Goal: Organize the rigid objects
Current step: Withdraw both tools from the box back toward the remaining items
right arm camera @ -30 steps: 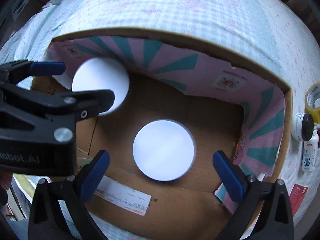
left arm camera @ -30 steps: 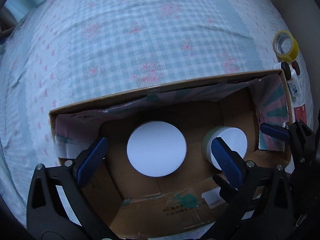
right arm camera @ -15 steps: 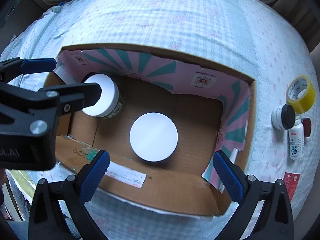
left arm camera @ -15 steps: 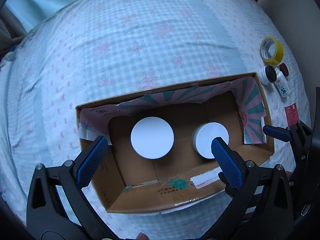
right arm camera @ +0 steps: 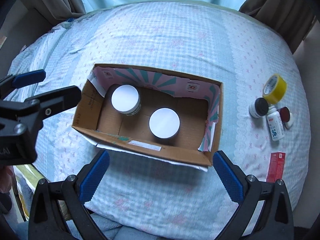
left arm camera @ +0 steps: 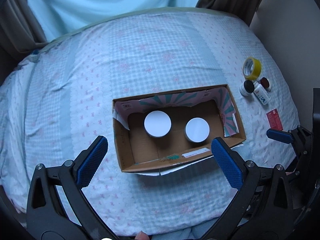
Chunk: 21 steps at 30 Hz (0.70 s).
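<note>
2 white-lidded jars (right arm camera: 125, 99) (right arm camera: 164, 125) stand apart inside the cardboard box (right arm camera: 217, 120) on the bed (right arm camera: 180, 36). Right of box: yellow tape roll (right arm camera: 275, 91), small bottles (right arm camera: 275, 125), red packet (right arm camera: 276, 167). Left tongs (left arm camera: 160, 160) & right tongs (right arm camera: 160, 176) both spread, empty, above box's near edge.

Checked pale-blue bedspread (left arm camera: 140, 60), dark curtains (right arm camera: 280, 6) behind

Two white-lidded jars (right arm camera: 125, 98) (right arm camera: 164, 123) are sitting in one cardboard box (right arm camera: 206, 159) ahead of the gripper; to its right are lying one yellow tape roll (right arm camera: 275, 89), three small containers (right arm camera: 258, 107) (right arm camera: 276, 126) (right arm camera: 286, 116) and one red packet (right arm camera: 276, 167).
</note>
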{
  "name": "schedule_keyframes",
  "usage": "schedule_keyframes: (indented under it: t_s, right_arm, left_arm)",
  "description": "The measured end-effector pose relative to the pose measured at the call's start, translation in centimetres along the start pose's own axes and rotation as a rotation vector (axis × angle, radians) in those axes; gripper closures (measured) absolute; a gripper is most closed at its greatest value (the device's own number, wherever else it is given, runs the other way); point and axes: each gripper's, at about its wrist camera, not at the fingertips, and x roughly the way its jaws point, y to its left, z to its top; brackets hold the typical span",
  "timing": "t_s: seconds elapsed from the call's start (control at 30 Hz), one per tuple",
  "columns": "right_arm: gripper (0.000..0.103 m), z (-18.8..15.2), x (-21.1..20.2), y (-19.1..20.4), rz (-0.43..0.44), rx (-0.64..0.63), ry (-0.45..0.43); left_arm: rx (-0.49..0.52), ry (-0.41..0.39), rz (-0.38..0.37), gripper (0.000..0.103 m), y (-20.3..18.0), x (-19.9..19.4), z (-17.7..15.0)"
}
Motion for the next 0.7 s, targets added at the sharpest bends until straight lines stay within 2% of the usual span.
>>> schedule_keyframes:
  t_s: [0.1, 0.33, 0.57, 0.7]
  right_arm:
    - [0.0, -0.9, -2.1, 0.0, -0.005, 0.029, -0.016]
    - [0.0, -3.4, -6.6, -2.6, -0.05, 0.102, -0.081]
    - [0.0, -6.1, -10.3, -9.5, -0.051, 0.21, -0.15]
    - [0.0, -7.2, -11.2, -14.4, -0.057, 0.207, -0.169]
  left_arm:
    - [-0.001, -0.042, 0.003, 0.0, -0.1, -2.2, -0.8]
    - [-0.008, -0.055, -0.045, 0.0, -2.8, -4.3, -1.3]
    - [0.058, -0.101, -0.054, 0.0, -10.7, -5.2, -0.3]
    - [0.047, -0.127, -0.034, 0.0, -15.9, -5.0, 0.6]
